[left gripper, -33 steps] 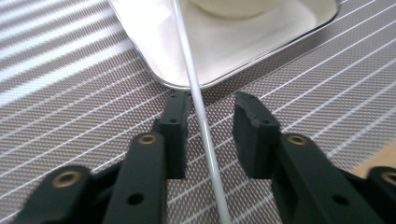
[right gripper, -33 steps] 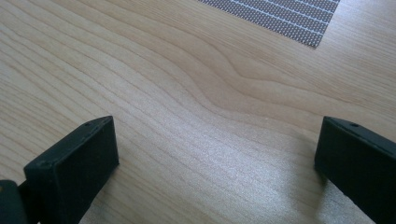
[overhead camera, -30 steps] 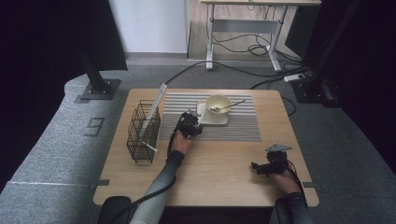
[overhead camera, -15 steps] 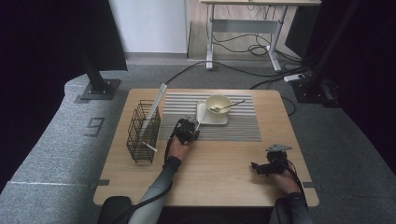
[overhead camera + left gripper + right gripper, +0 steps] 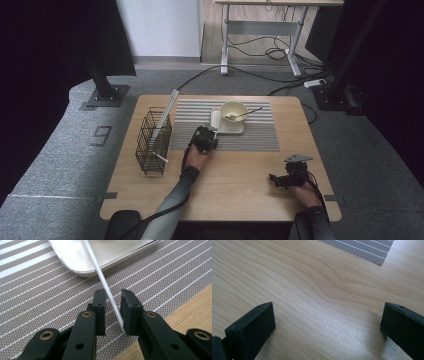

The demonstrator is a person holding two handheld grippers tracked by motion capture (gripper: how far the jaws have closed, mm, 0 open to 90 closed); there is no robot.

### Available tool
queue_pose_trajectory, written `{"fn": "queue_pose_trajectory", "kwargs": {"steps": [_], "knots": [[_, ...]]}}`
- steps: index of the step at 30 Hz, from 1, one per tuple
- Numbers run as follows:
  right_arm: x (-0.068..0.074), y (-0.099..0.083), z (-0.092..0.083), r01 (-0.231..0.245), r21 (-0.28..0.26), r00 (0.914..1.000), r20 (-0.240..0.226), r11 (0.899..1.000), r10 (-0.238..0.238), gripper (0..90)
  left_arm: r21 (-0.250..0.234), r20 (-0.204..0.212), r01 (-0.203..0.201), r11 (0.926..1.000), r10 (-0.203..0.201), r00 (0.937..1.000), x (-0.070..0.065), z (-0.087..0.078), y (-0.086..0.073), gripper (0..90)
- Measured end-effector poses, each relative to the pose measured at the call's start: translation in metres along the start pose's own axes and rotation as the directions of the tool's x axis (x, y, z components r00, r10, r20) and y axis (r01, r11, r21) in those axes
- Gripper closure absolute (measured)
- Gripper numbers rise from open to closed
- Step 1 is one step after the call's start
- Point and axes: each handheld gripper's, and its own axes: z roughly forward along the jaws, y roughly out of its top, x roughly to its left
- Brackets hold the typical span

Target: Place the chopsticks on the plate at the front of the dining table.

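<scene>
Left gripper (image 5: 112, 303) jaws just closed narrow around white chopstick (image 5: 105, 286) over striped mat (image 5: 45, 297), beside white tray (image 5: 82, 265). Right gripper (image 5: 328, 322) jaws wide over table (image 5: 312, 290).

This looks like a recording lab or studio set up as a mock dining spot: a wooden desk (image 5: 235, 195) stands on grey carpet (image 5: 60, 165), flanked by black curtains (image 5: 45, 45) at 9 and 3 o'clock, black stand bases (image 5: 105, 92), trailing cables (image 5: 260, 50), and a height-adjustable bench (image 5: 270, 20) at 12 o'clock.
</scene>
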Motion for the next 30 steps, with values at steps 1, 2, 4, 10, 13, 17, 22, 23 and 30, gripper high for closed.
{"fn": "queue_pose_trajectory", "kwargs": {"steps": [1, 2, 4, 10, 13, 17, 22, 23, 30], "knots": [[0.000, 0.000, 0.000, 0.000, 0.000, 1.0000, -0.001, 1.000, 0.000, 0.0, 0.000, -0.001, -0.003, 1.0000, 0.003, 1.0000, -0.001, 0.001, 0.001, 72.0], [0.000, 0.000, 0.000, 0.000, 0.000, 1.0000, 0.000, 1.000, 0.000, 0.0, 0.000, 0.000, -0.005, 1.0000, 0.005, 1.0000, -0.003, 0.002, 0.002, 71.5], [0.000, 0.000, 0.000, 0.000, 0.000, 1.0000, 0.000, 1.000, 0.000, 0.0, 0.000, 0.002, -0.012, 0.9999, 0.012, 0.9999, -0.005, 0.003, 0.004, 70.3], [0.000, 0.000, 0.000, 0.000, 0.000, 1.0000, 0.000, 1.000, 0.000, 0.0, -0.003, 0.004, -0.018, 0.9998, 0.018, 0.9998, -0.011, 0.005, 0.008, 68.5], [0.000, 0.000, 0.000, 0.000, 0.000, 1.0000, 0.000, 1.000, 0.000, 0.0, -0.002, 0.005, -0.024, 0.9997, 0.024, 0.9997, -0.012, 0.006, 0.010, 68.2], [0.000, 0.000, 0.000, 0.000, 0.000, 1.0000, 0.000, 1.000, 0.000, 0.0, -0.003, 0.007, -0.027, 0.9996, 0.027, 0.9996, -0.014, 0.008, 0.012, 67.5], [0.000, 0.000, 0.000, 0.000, 0.000, 1.0000, 0.000, 1.000, 0.000, 0.0, -0.003, 0.008, -0.030, 0.9995, 0.030, 0.9995, -0.015, 0.008, 0.013, 67.1], [0.000, 0.000, 0.000, 0.000, 0.000, 1.0000, 0.000, 1.000, 0.000, 0.0, -0.003, 0.008, -0.030, 0.9995, 0.030, 0.9995, -0.015, 0.008, 0.013, 67.1], [0.000, 0.000, 0.000, 0.000, 0.000, 1.0000, 0.000, 1.000, 0.000, 0.0, -0.013, 0.010, -0.025, 0.9996, 0.025, 0.9996, -0.015, 0.007, 0.011, 60.3]]}}
